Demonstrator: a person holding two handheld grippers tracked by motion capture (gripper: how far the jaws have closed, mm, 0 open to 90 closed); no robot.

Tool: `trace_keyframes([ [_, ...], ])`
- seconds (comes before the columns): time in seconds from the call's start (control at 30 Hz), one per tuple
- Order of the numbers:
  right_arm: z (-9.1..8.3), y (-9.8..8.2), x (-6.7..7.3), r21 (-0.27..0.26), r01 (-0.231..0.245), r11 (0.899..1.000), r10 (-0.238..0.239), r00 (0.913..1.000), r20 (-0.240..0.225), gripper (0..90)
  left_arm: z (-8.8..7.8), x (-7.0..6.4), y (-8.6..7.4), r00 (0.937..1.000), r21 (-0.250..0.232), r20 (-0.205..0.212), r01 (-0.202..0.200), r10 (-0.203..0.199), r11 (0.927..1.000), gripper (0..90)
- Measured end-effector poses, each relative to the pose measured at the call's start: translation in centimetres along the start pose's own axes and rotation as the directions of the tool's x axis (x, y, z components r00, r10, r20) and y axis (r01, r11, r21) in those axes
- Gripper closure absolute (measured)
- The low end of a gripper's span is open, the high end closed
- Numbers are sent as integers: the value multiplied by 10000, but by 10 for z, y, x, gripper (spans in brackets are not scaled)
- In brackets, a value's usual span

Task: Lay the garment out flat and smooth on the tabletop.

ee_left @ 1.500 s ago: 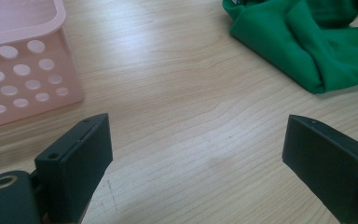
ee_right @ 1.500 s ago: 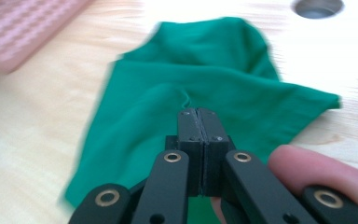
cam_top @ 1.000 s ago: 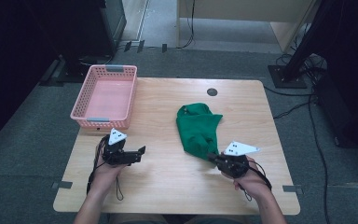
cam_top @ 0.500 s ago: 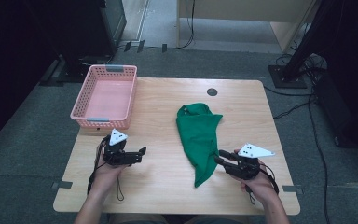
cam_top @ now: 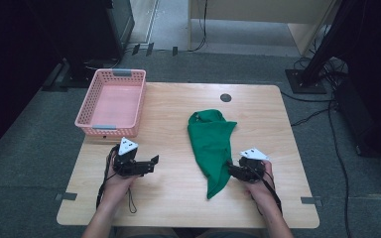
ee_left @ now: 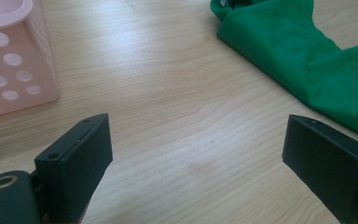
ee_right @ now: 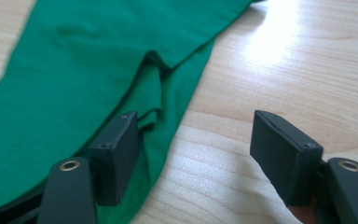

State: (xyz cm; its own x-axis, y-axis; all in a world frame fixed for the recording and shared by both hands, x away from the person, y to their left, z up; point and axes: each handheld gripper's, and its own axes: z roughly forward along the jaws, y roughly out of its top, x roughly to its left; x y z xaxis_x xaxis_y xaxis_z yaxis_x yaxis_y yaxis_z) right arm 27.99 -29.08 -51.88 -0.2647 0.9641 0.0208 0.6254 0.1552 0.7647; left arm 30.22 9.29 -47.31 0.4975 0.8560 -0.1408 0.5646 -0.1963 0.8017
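From the high view we count one green cloth (cam_top: 211, 147) mid-table, one pink basket (cam_top: 111, 102), two grippers. In the left gripper view, our left gripper (ee_left: 196, 154) gapes over bare wood. In the right gripper view, our right gripper (ee_right: 196, 154), jaws just opening, has released the cloth; its edge may snag one jaw.

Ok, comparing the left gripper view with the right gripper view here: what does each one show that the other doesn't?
The left gripper view has a corner of the pink basket and the left gripper, jaws wide apart over bare wood, clear of the cloth. The right gripper view has the right gripper, whose jaws have just been opening; one jaw lies on the cloth's edge, nothing pinched between them. Both show the green cloth lying on the wooden table.
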Motion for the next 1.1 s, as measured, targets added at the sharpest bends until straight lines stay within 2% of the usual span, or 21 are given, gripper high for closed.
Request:
trace_keyframes([
  [0.07,4,-1,3,120,68,9999,-71,9997,241,312,2,-5,0,10000,-93,-57,53,-54,9999,86],
  [0.17,7,-2,3,49,-136,9999,134,9994,309,302,6,-15,0,9994,-105,259,211,-208,9997,86],
  [0.3,7,-2,4,57,-85,9999,84,9998,183,318,15,-35,4,9992,101,360,-160,156,9998,86],
  [0.37,7,-2,4,99,-130,9999,129,9999,14,318,21,-46,6,9988,64,479,-140,137,9999,86],
  [0.57,6,-2,4,102,-139,9999,139,9999,-13,317,43,-76,12,9975,-127,710,25,-16,9999,86],
  [0.63,6,-3,4,105,-148,9998,148,9999,-49,310,50,-84,16,9968,-29,800,23,-21,10000,86],
  [0.7,5,-3,3,96,-135,9999,136,9999,-84,301,58,-93,20,9975,72,655,-259,253,9996,87],
  [0.83,4,-3,-4,-48,-204,9998,205,9994,285,301,71,-111,27,9961,256,408,-791,780,9965,117],
  [1.0,5,-3,-6,9,-94,10000,93,9987,511,296,90,-136,38,9883,471,437,-1483,1462,9878,117],
  [1.1,6,-3,-5,32,-205,9998,203,9984,532,297,104,-152,43,9822,519,429,-1849,1827,9814,117],
])
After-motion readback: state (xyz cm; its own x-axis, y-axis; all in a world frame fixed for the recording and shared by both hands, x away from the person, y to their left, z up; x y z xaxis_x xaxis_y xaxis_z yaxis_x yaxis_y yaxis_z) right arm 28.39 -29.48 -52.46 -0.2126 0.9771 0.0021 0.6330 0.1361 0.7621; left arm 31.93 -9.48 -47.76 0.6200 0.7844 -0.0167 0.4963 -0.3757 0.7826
